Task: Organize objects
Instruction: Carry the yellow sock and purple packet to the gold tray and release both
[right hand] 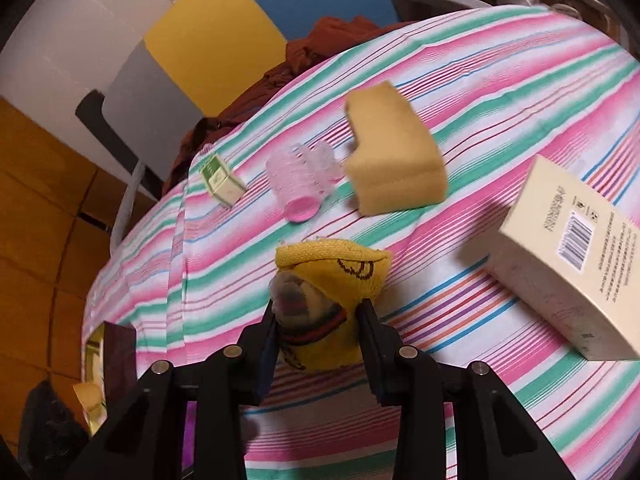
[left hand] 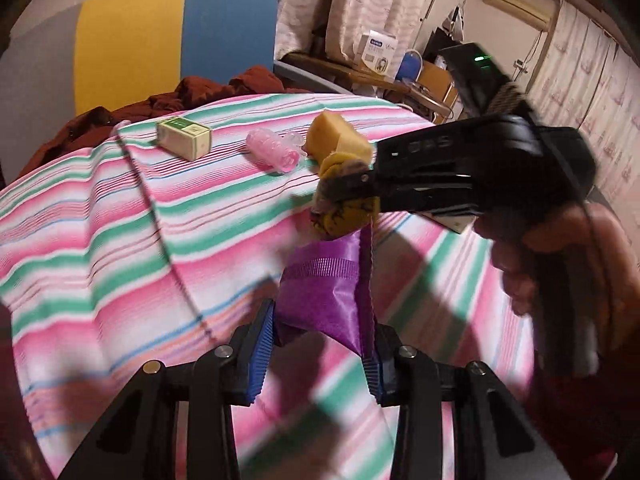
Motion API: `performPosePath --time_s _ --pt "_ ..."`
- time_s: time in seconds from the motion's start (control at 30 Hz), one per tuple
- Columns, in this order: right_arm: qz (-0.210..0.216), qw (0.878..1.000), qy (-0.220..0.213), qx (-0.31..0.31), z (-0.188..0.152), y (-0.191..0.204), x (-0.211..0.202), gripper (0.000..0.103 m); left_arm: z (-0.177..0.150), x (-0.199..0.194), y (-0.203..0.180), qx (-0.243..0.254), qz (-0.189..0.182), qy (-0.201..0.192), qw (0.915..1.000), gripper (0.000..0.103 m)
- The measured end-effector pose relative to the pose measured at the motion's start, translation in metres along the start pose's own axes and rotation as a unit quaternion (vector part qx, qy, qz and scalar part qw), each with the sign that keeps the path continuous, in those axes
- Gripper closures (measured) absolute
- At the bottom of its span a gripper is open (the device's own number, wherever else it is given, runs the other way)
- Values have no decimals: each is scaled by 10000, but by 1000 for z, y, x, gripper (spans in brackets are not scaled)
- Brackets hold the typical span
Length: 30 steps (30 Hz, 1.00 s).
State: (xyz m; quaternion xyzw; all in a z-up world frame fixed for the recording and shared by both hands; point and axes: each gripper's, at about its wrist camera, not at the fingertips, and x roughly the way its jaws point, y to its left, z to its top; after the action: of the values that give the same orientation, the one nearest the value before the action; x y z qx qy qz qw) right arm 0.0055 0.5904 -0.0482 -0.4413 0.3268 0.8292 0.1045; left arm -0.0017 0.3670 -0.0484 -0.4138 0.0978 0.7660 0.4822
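My left gripper (left hand: 318, 346) is shut on a purple satin pouch (left hand: 326, 290) and holds it above the striped tablecloth (left hand: 120, 220). My right gripper (right hand: 318, 322) is shut on a rolled yellow sock (right hand: 332, 280); in the left wrist view the sock (left hand: 346, 210) hangs just above the pouch's mouth, with the right gripper (left hand: 360, 184) coming in from the right. On the cloth farther off lie a yellow sponge (right hand: 394, 152), a pink hair roller (right hand: 302, 184) and a small green-and-white box (right hand: 222, 182).
A large cream box (right hand: 576, 256) with a barcode lies on the cloth at the right. A dark red cloth (left hand: 192, 98) is heaped at the table's far edge before yellow and blue panels (left hand: 172, 36). Shelves with clutter (left hand: 400, 68) stand far right.
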Motion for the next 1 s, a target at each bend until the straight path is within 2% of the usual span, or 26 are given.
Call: performPosePath --time_s 0.2,0.5,0.7,0.8,1.0 --pt "-83 9994 4 -323 -7 16 1 66 -24 -42 1 -347 -186 -193 9990 64" --pt "-299 9961 38 -826 -15 33 7 66 -60 -104 9 -471 -57 -501 9976 64" --pt "-185 9921 79 -1236 -26 51 7 66 -78 -138 32 -784 85 -695 9945 64" --pt "14 9901 235 -1385 -35 65 9 66 -89 -159 49 -1011 203 -821 9913 64" --pt "352 9814 425 -1841 -67 113 3 66 -108 -189 75 -1308 447 -1031 9850 64"
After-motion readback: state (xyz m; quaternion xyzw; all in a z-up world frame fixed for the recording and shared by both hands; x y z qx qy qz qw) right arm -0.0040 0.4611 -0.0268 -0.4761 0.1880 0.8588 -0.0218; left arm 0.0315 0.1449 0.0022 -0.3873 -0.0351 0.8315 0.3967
